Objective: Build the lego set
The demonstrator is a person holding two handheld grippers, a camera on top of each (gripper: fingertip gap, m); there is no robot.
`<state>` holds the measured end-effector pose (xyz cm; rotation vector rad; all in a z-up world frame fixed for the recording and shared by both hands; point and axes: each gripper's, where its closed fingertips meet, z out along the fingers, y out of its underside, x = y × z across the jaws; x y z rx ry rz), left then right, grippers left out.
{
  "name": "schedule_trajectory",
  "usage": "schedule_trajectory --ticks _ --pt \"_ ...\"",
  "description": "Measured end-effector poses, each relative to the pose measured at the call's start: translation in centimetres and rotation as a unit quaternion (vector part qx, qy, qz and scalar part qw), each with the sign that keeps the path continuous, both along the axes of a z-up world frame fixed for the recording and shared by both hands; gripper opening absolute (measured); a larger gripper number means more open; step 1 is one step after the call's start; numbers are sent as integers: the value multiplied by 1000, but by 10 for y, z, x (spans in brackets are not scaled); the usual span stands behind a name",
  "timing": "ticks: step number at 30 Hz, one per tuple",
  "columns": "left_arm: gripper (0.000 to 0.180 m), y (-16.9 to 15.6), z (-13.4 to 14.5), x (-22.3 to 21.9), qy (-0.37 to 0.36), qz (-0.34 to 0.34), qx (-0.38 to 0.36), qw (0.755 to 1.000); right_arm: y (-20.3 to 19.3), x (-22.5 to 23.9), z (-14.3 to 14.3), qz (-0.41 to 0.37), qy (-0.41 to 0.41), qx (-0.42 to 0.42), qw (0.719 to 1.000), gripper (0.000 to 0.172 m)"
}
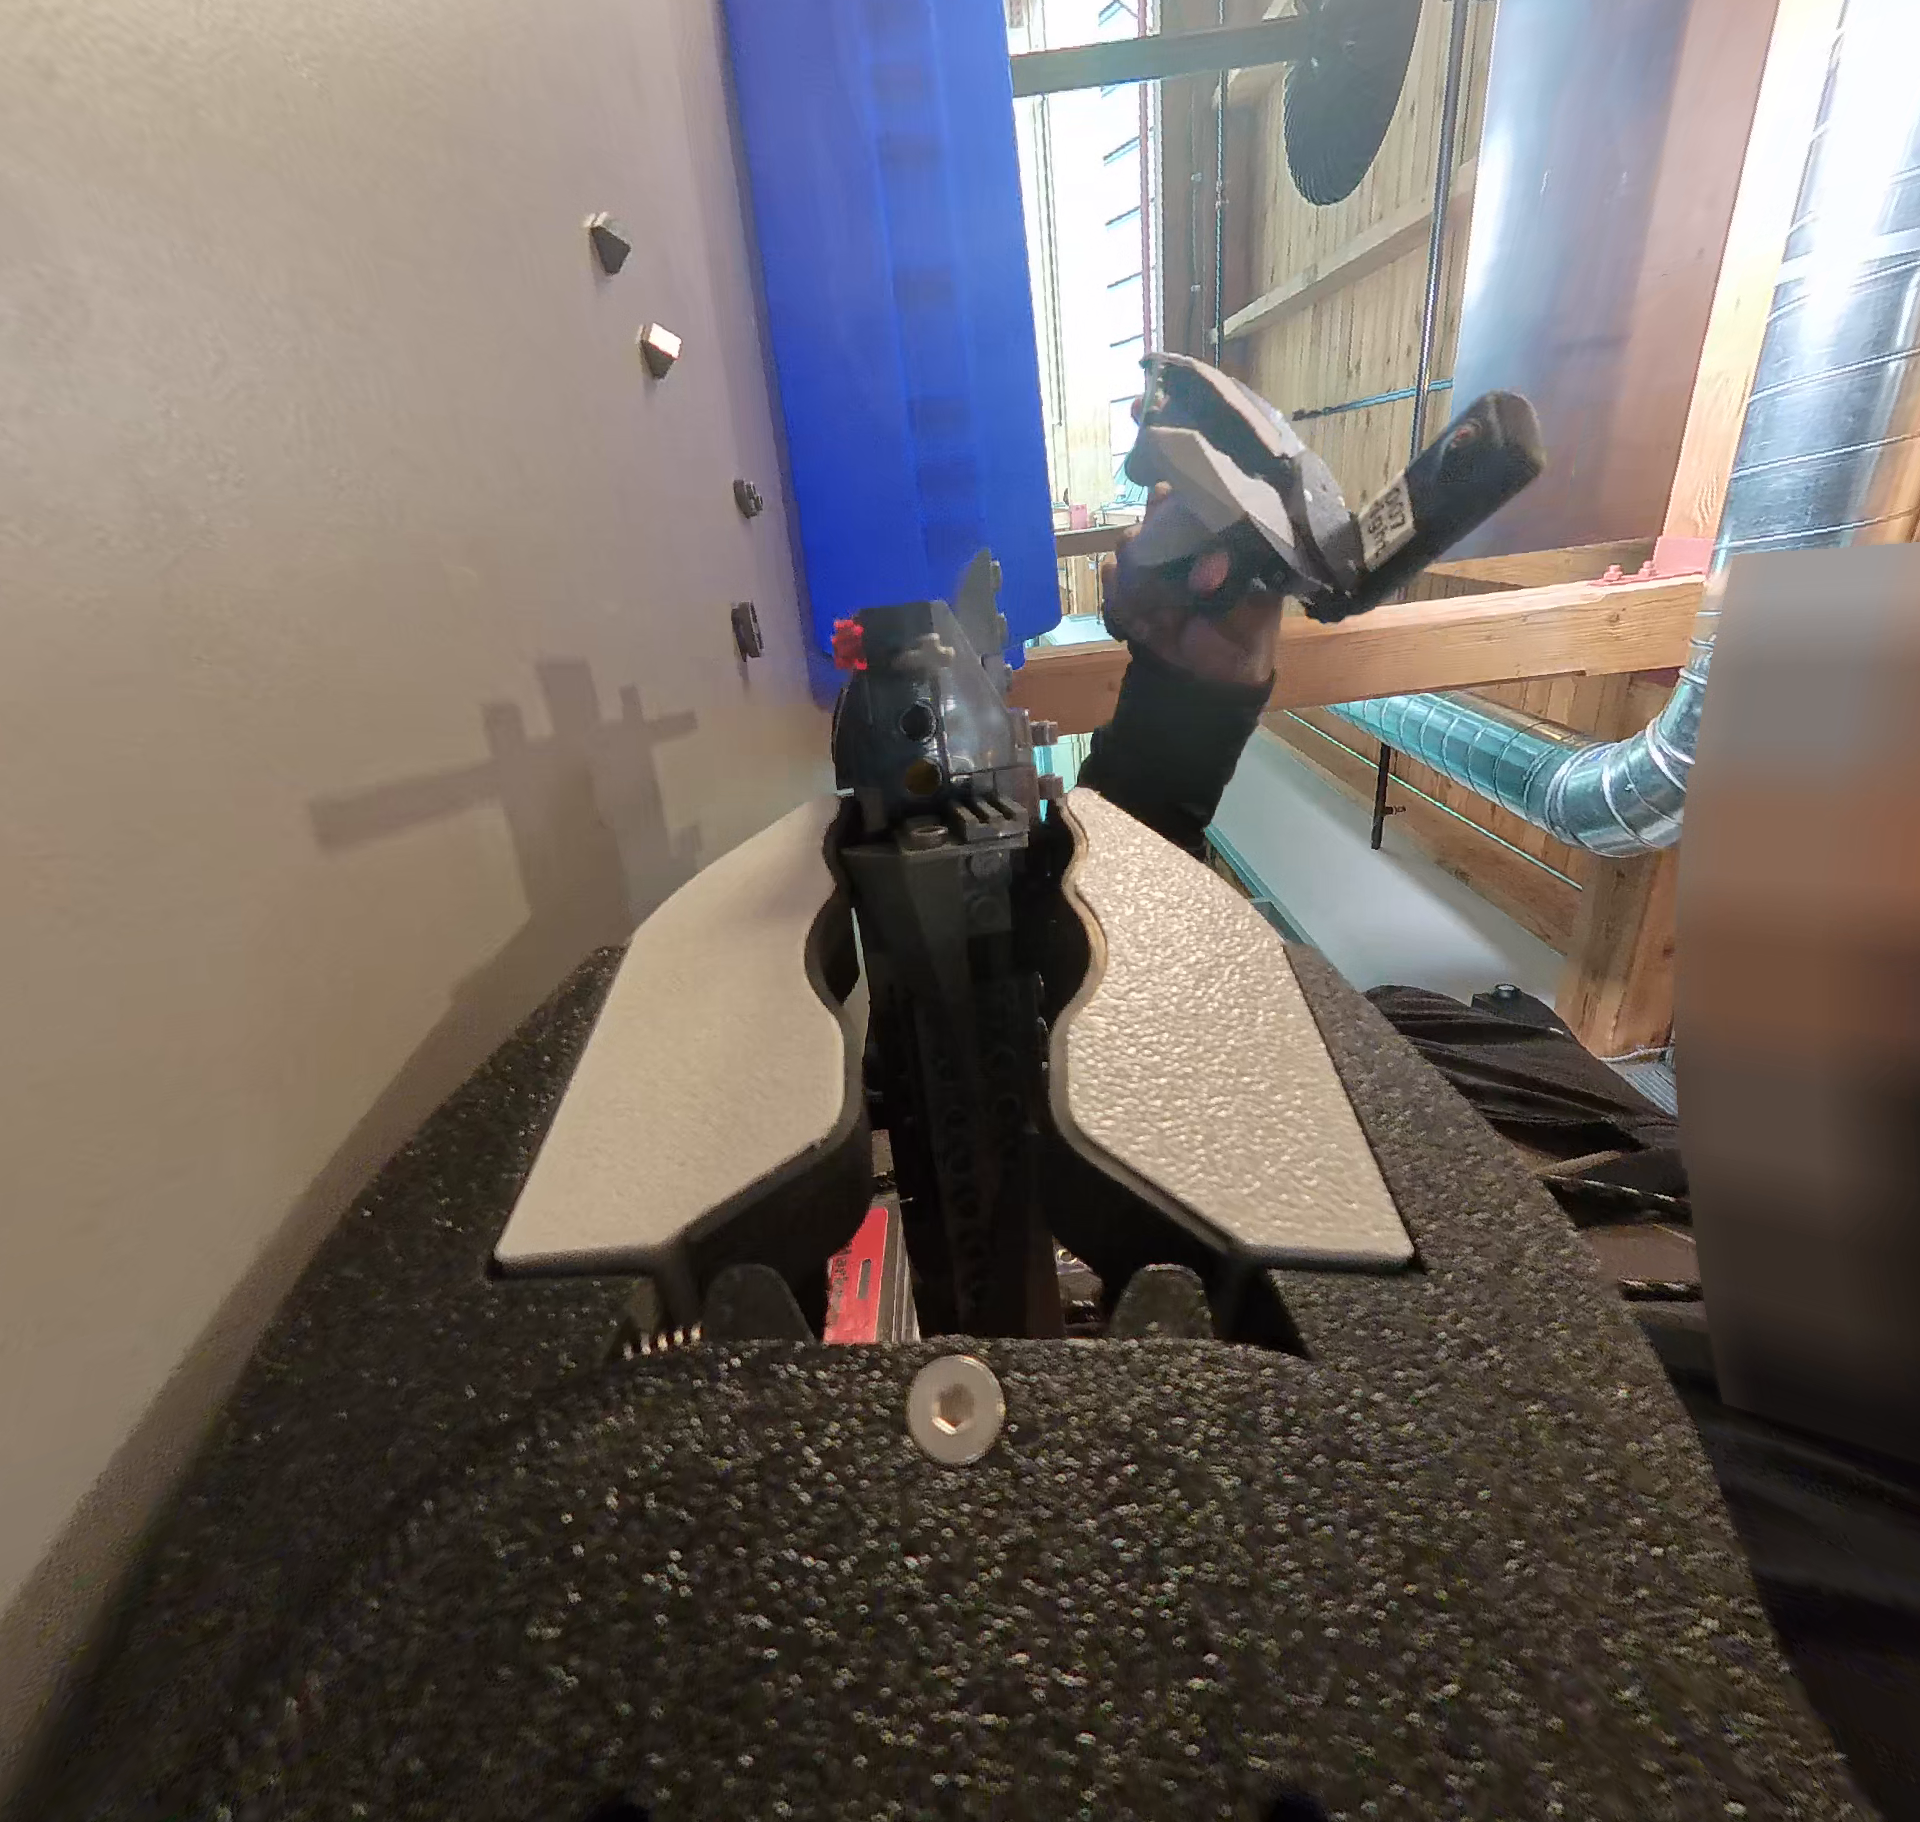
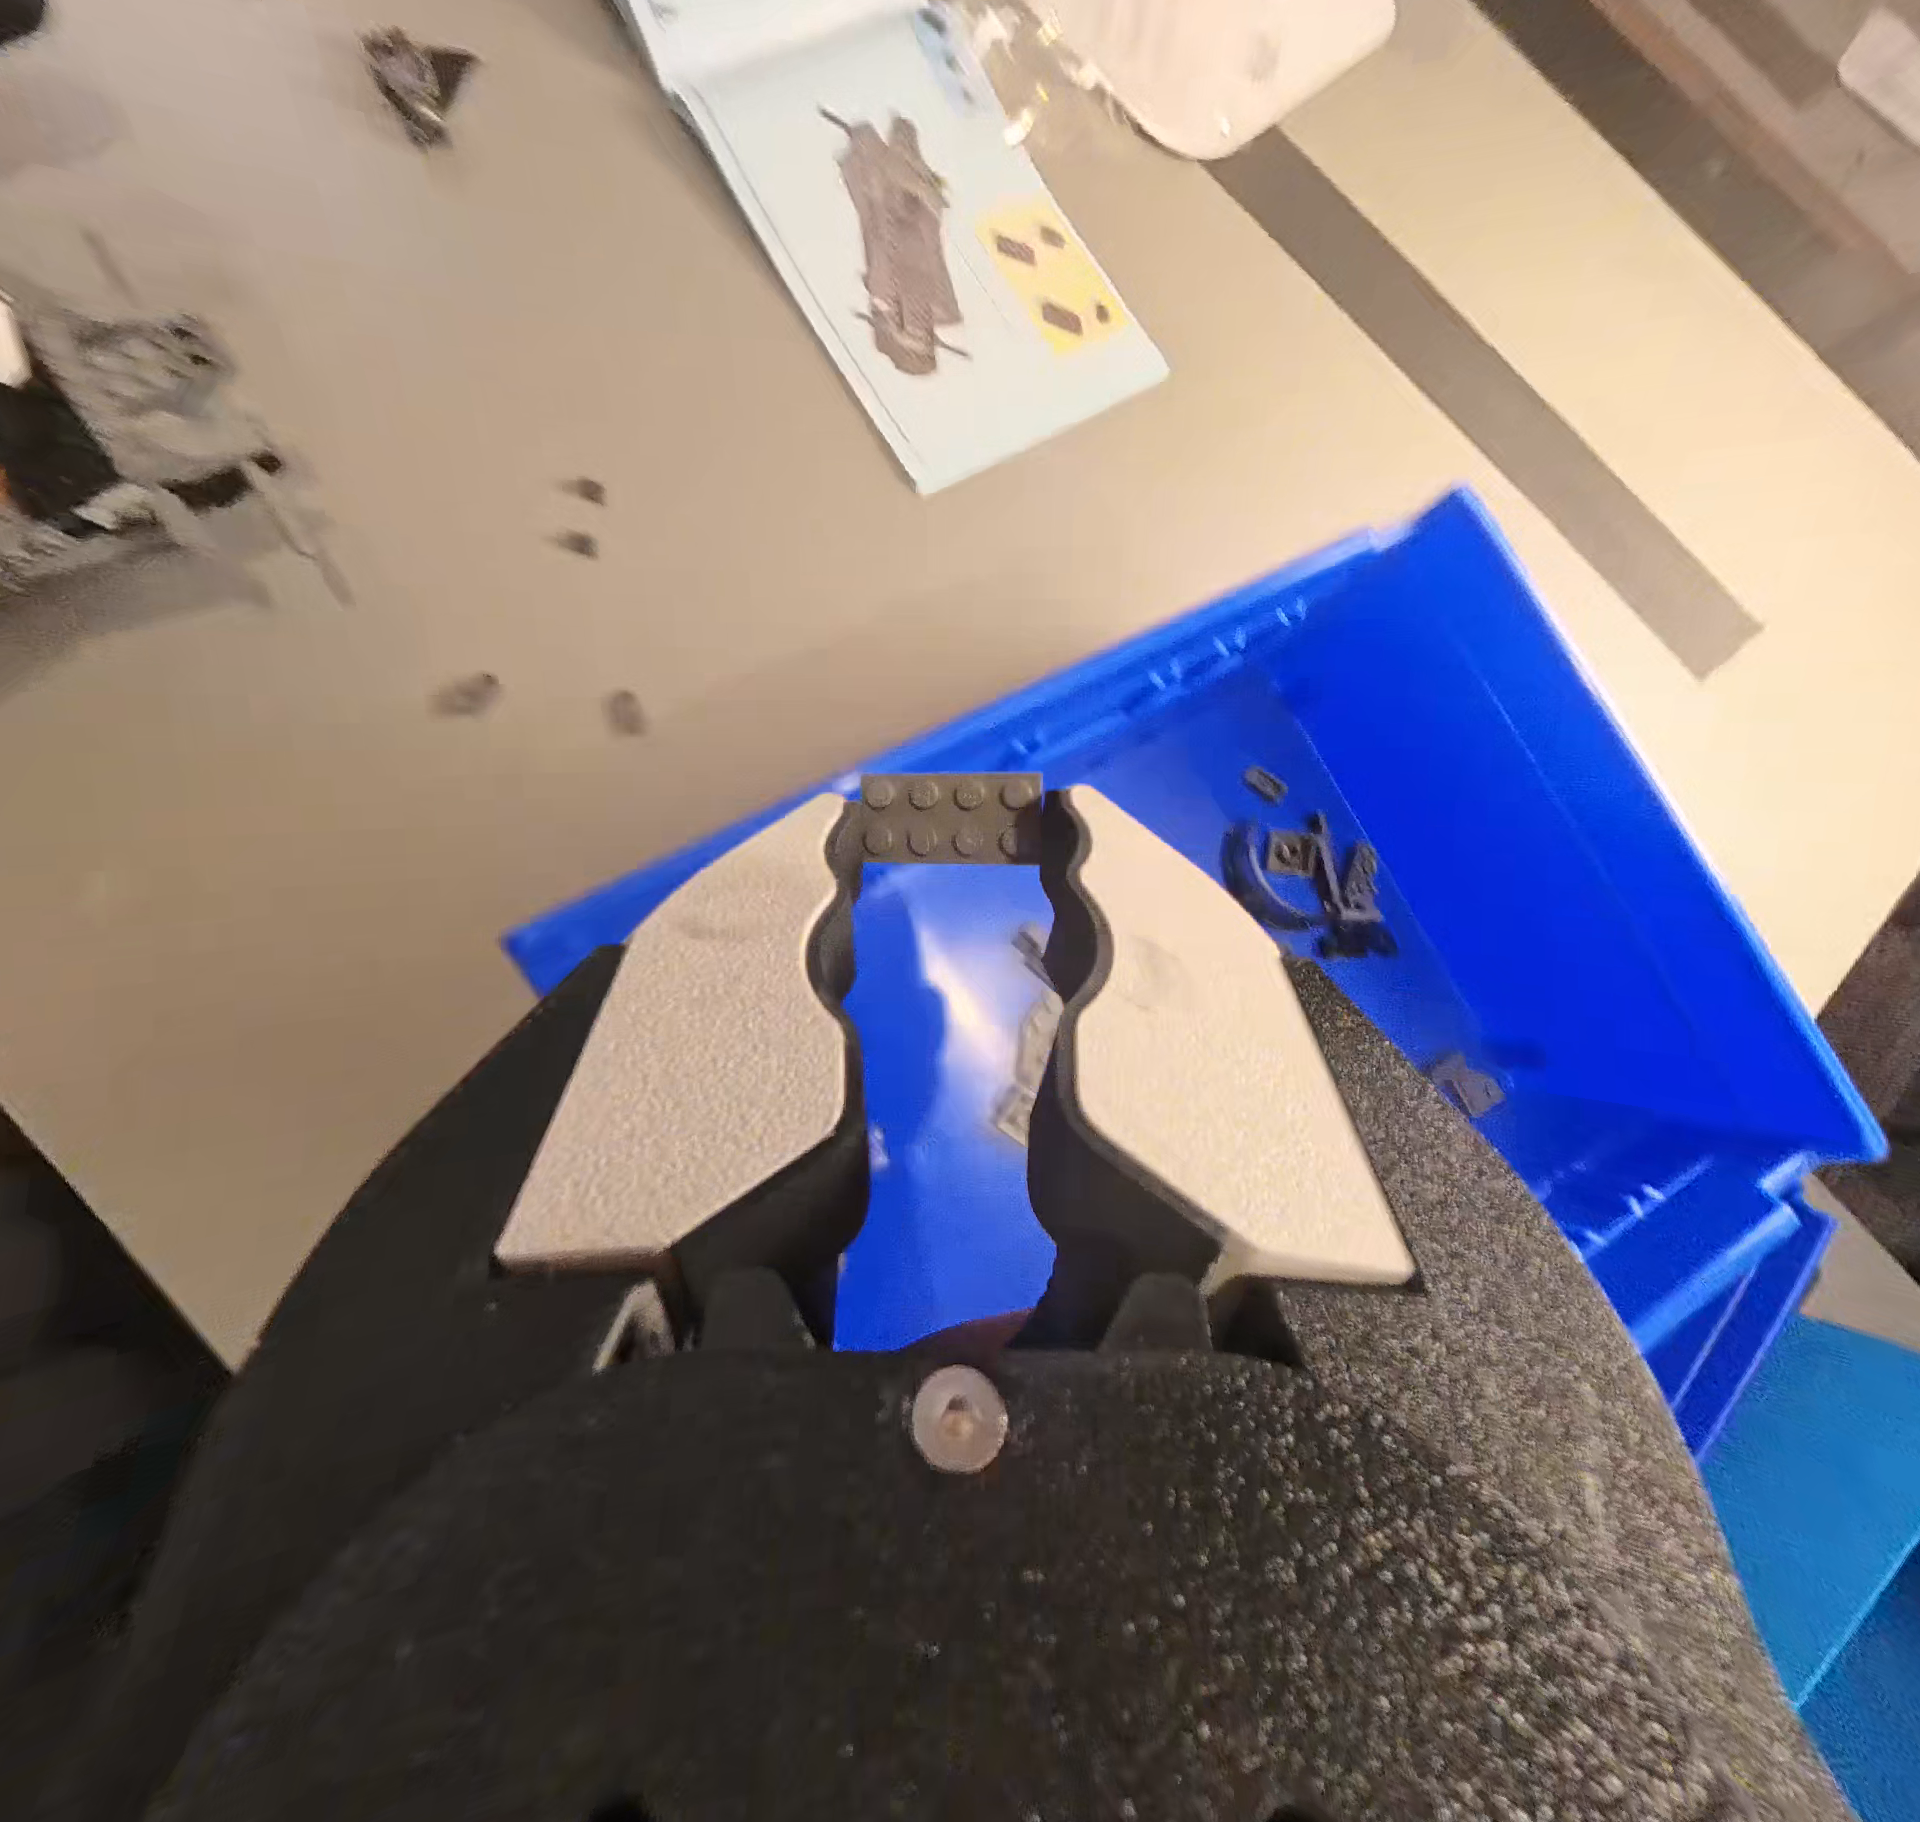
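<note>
1. Plainly, the left claw point(image 1: 951, 816) grips a dark grey brick model point(image 1: 935, 733), its pale fingers point(image 1: 717, 1024) pressed on either flank; a small red piece point(image 1: 849, 643) sits at the model's far tip.
2. Only the left wrist view shows the other claw point(image 1: 1174, 453) raised to the right in a person's hand point(image 1: 1195, 619), beside the blue bin point(image 1: 894, 266).
3. Seen from the right wrist, the right claw point(image 2: 951, 822) pinches a dark grey studded plate point(image 2: 951, 819) at its tips, above the bin point(image 2: 1455, 733).
4. That view alone reveals loose grey pieces point(image 2: 1309, 868) inside the bin, an open booklet point(image 2: 883, 214) farther off on the beige worktop point(image 2: 520, 370), and scattered small bits point(image 2: 468, 694) to the left.
</note>
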<state>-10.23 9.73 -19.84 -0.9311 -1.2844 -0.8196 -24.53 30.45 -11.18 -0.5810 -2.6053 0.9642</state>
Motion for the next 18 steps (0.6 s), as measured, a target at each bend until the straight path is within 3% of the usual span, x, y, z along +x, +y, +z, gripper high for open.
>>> schedule_trajectory --ticks 6,9,14,18 --pt "35 2 -2 0 -2 -6 -7 1000 27 -12 -38 24 -52 33 998 39" --pt "35 1 -1 0 0 0 -8 1000 56 -12 -59 67 -58 126 988 41" --pt "35 -2 0 0 3 10 -4 1000 110 -14 -98 167 -87 355 916 43" --pt "35 -3 0 -1 6 15 -3 1000 116 -15 -120 214 -115 421 874 43"
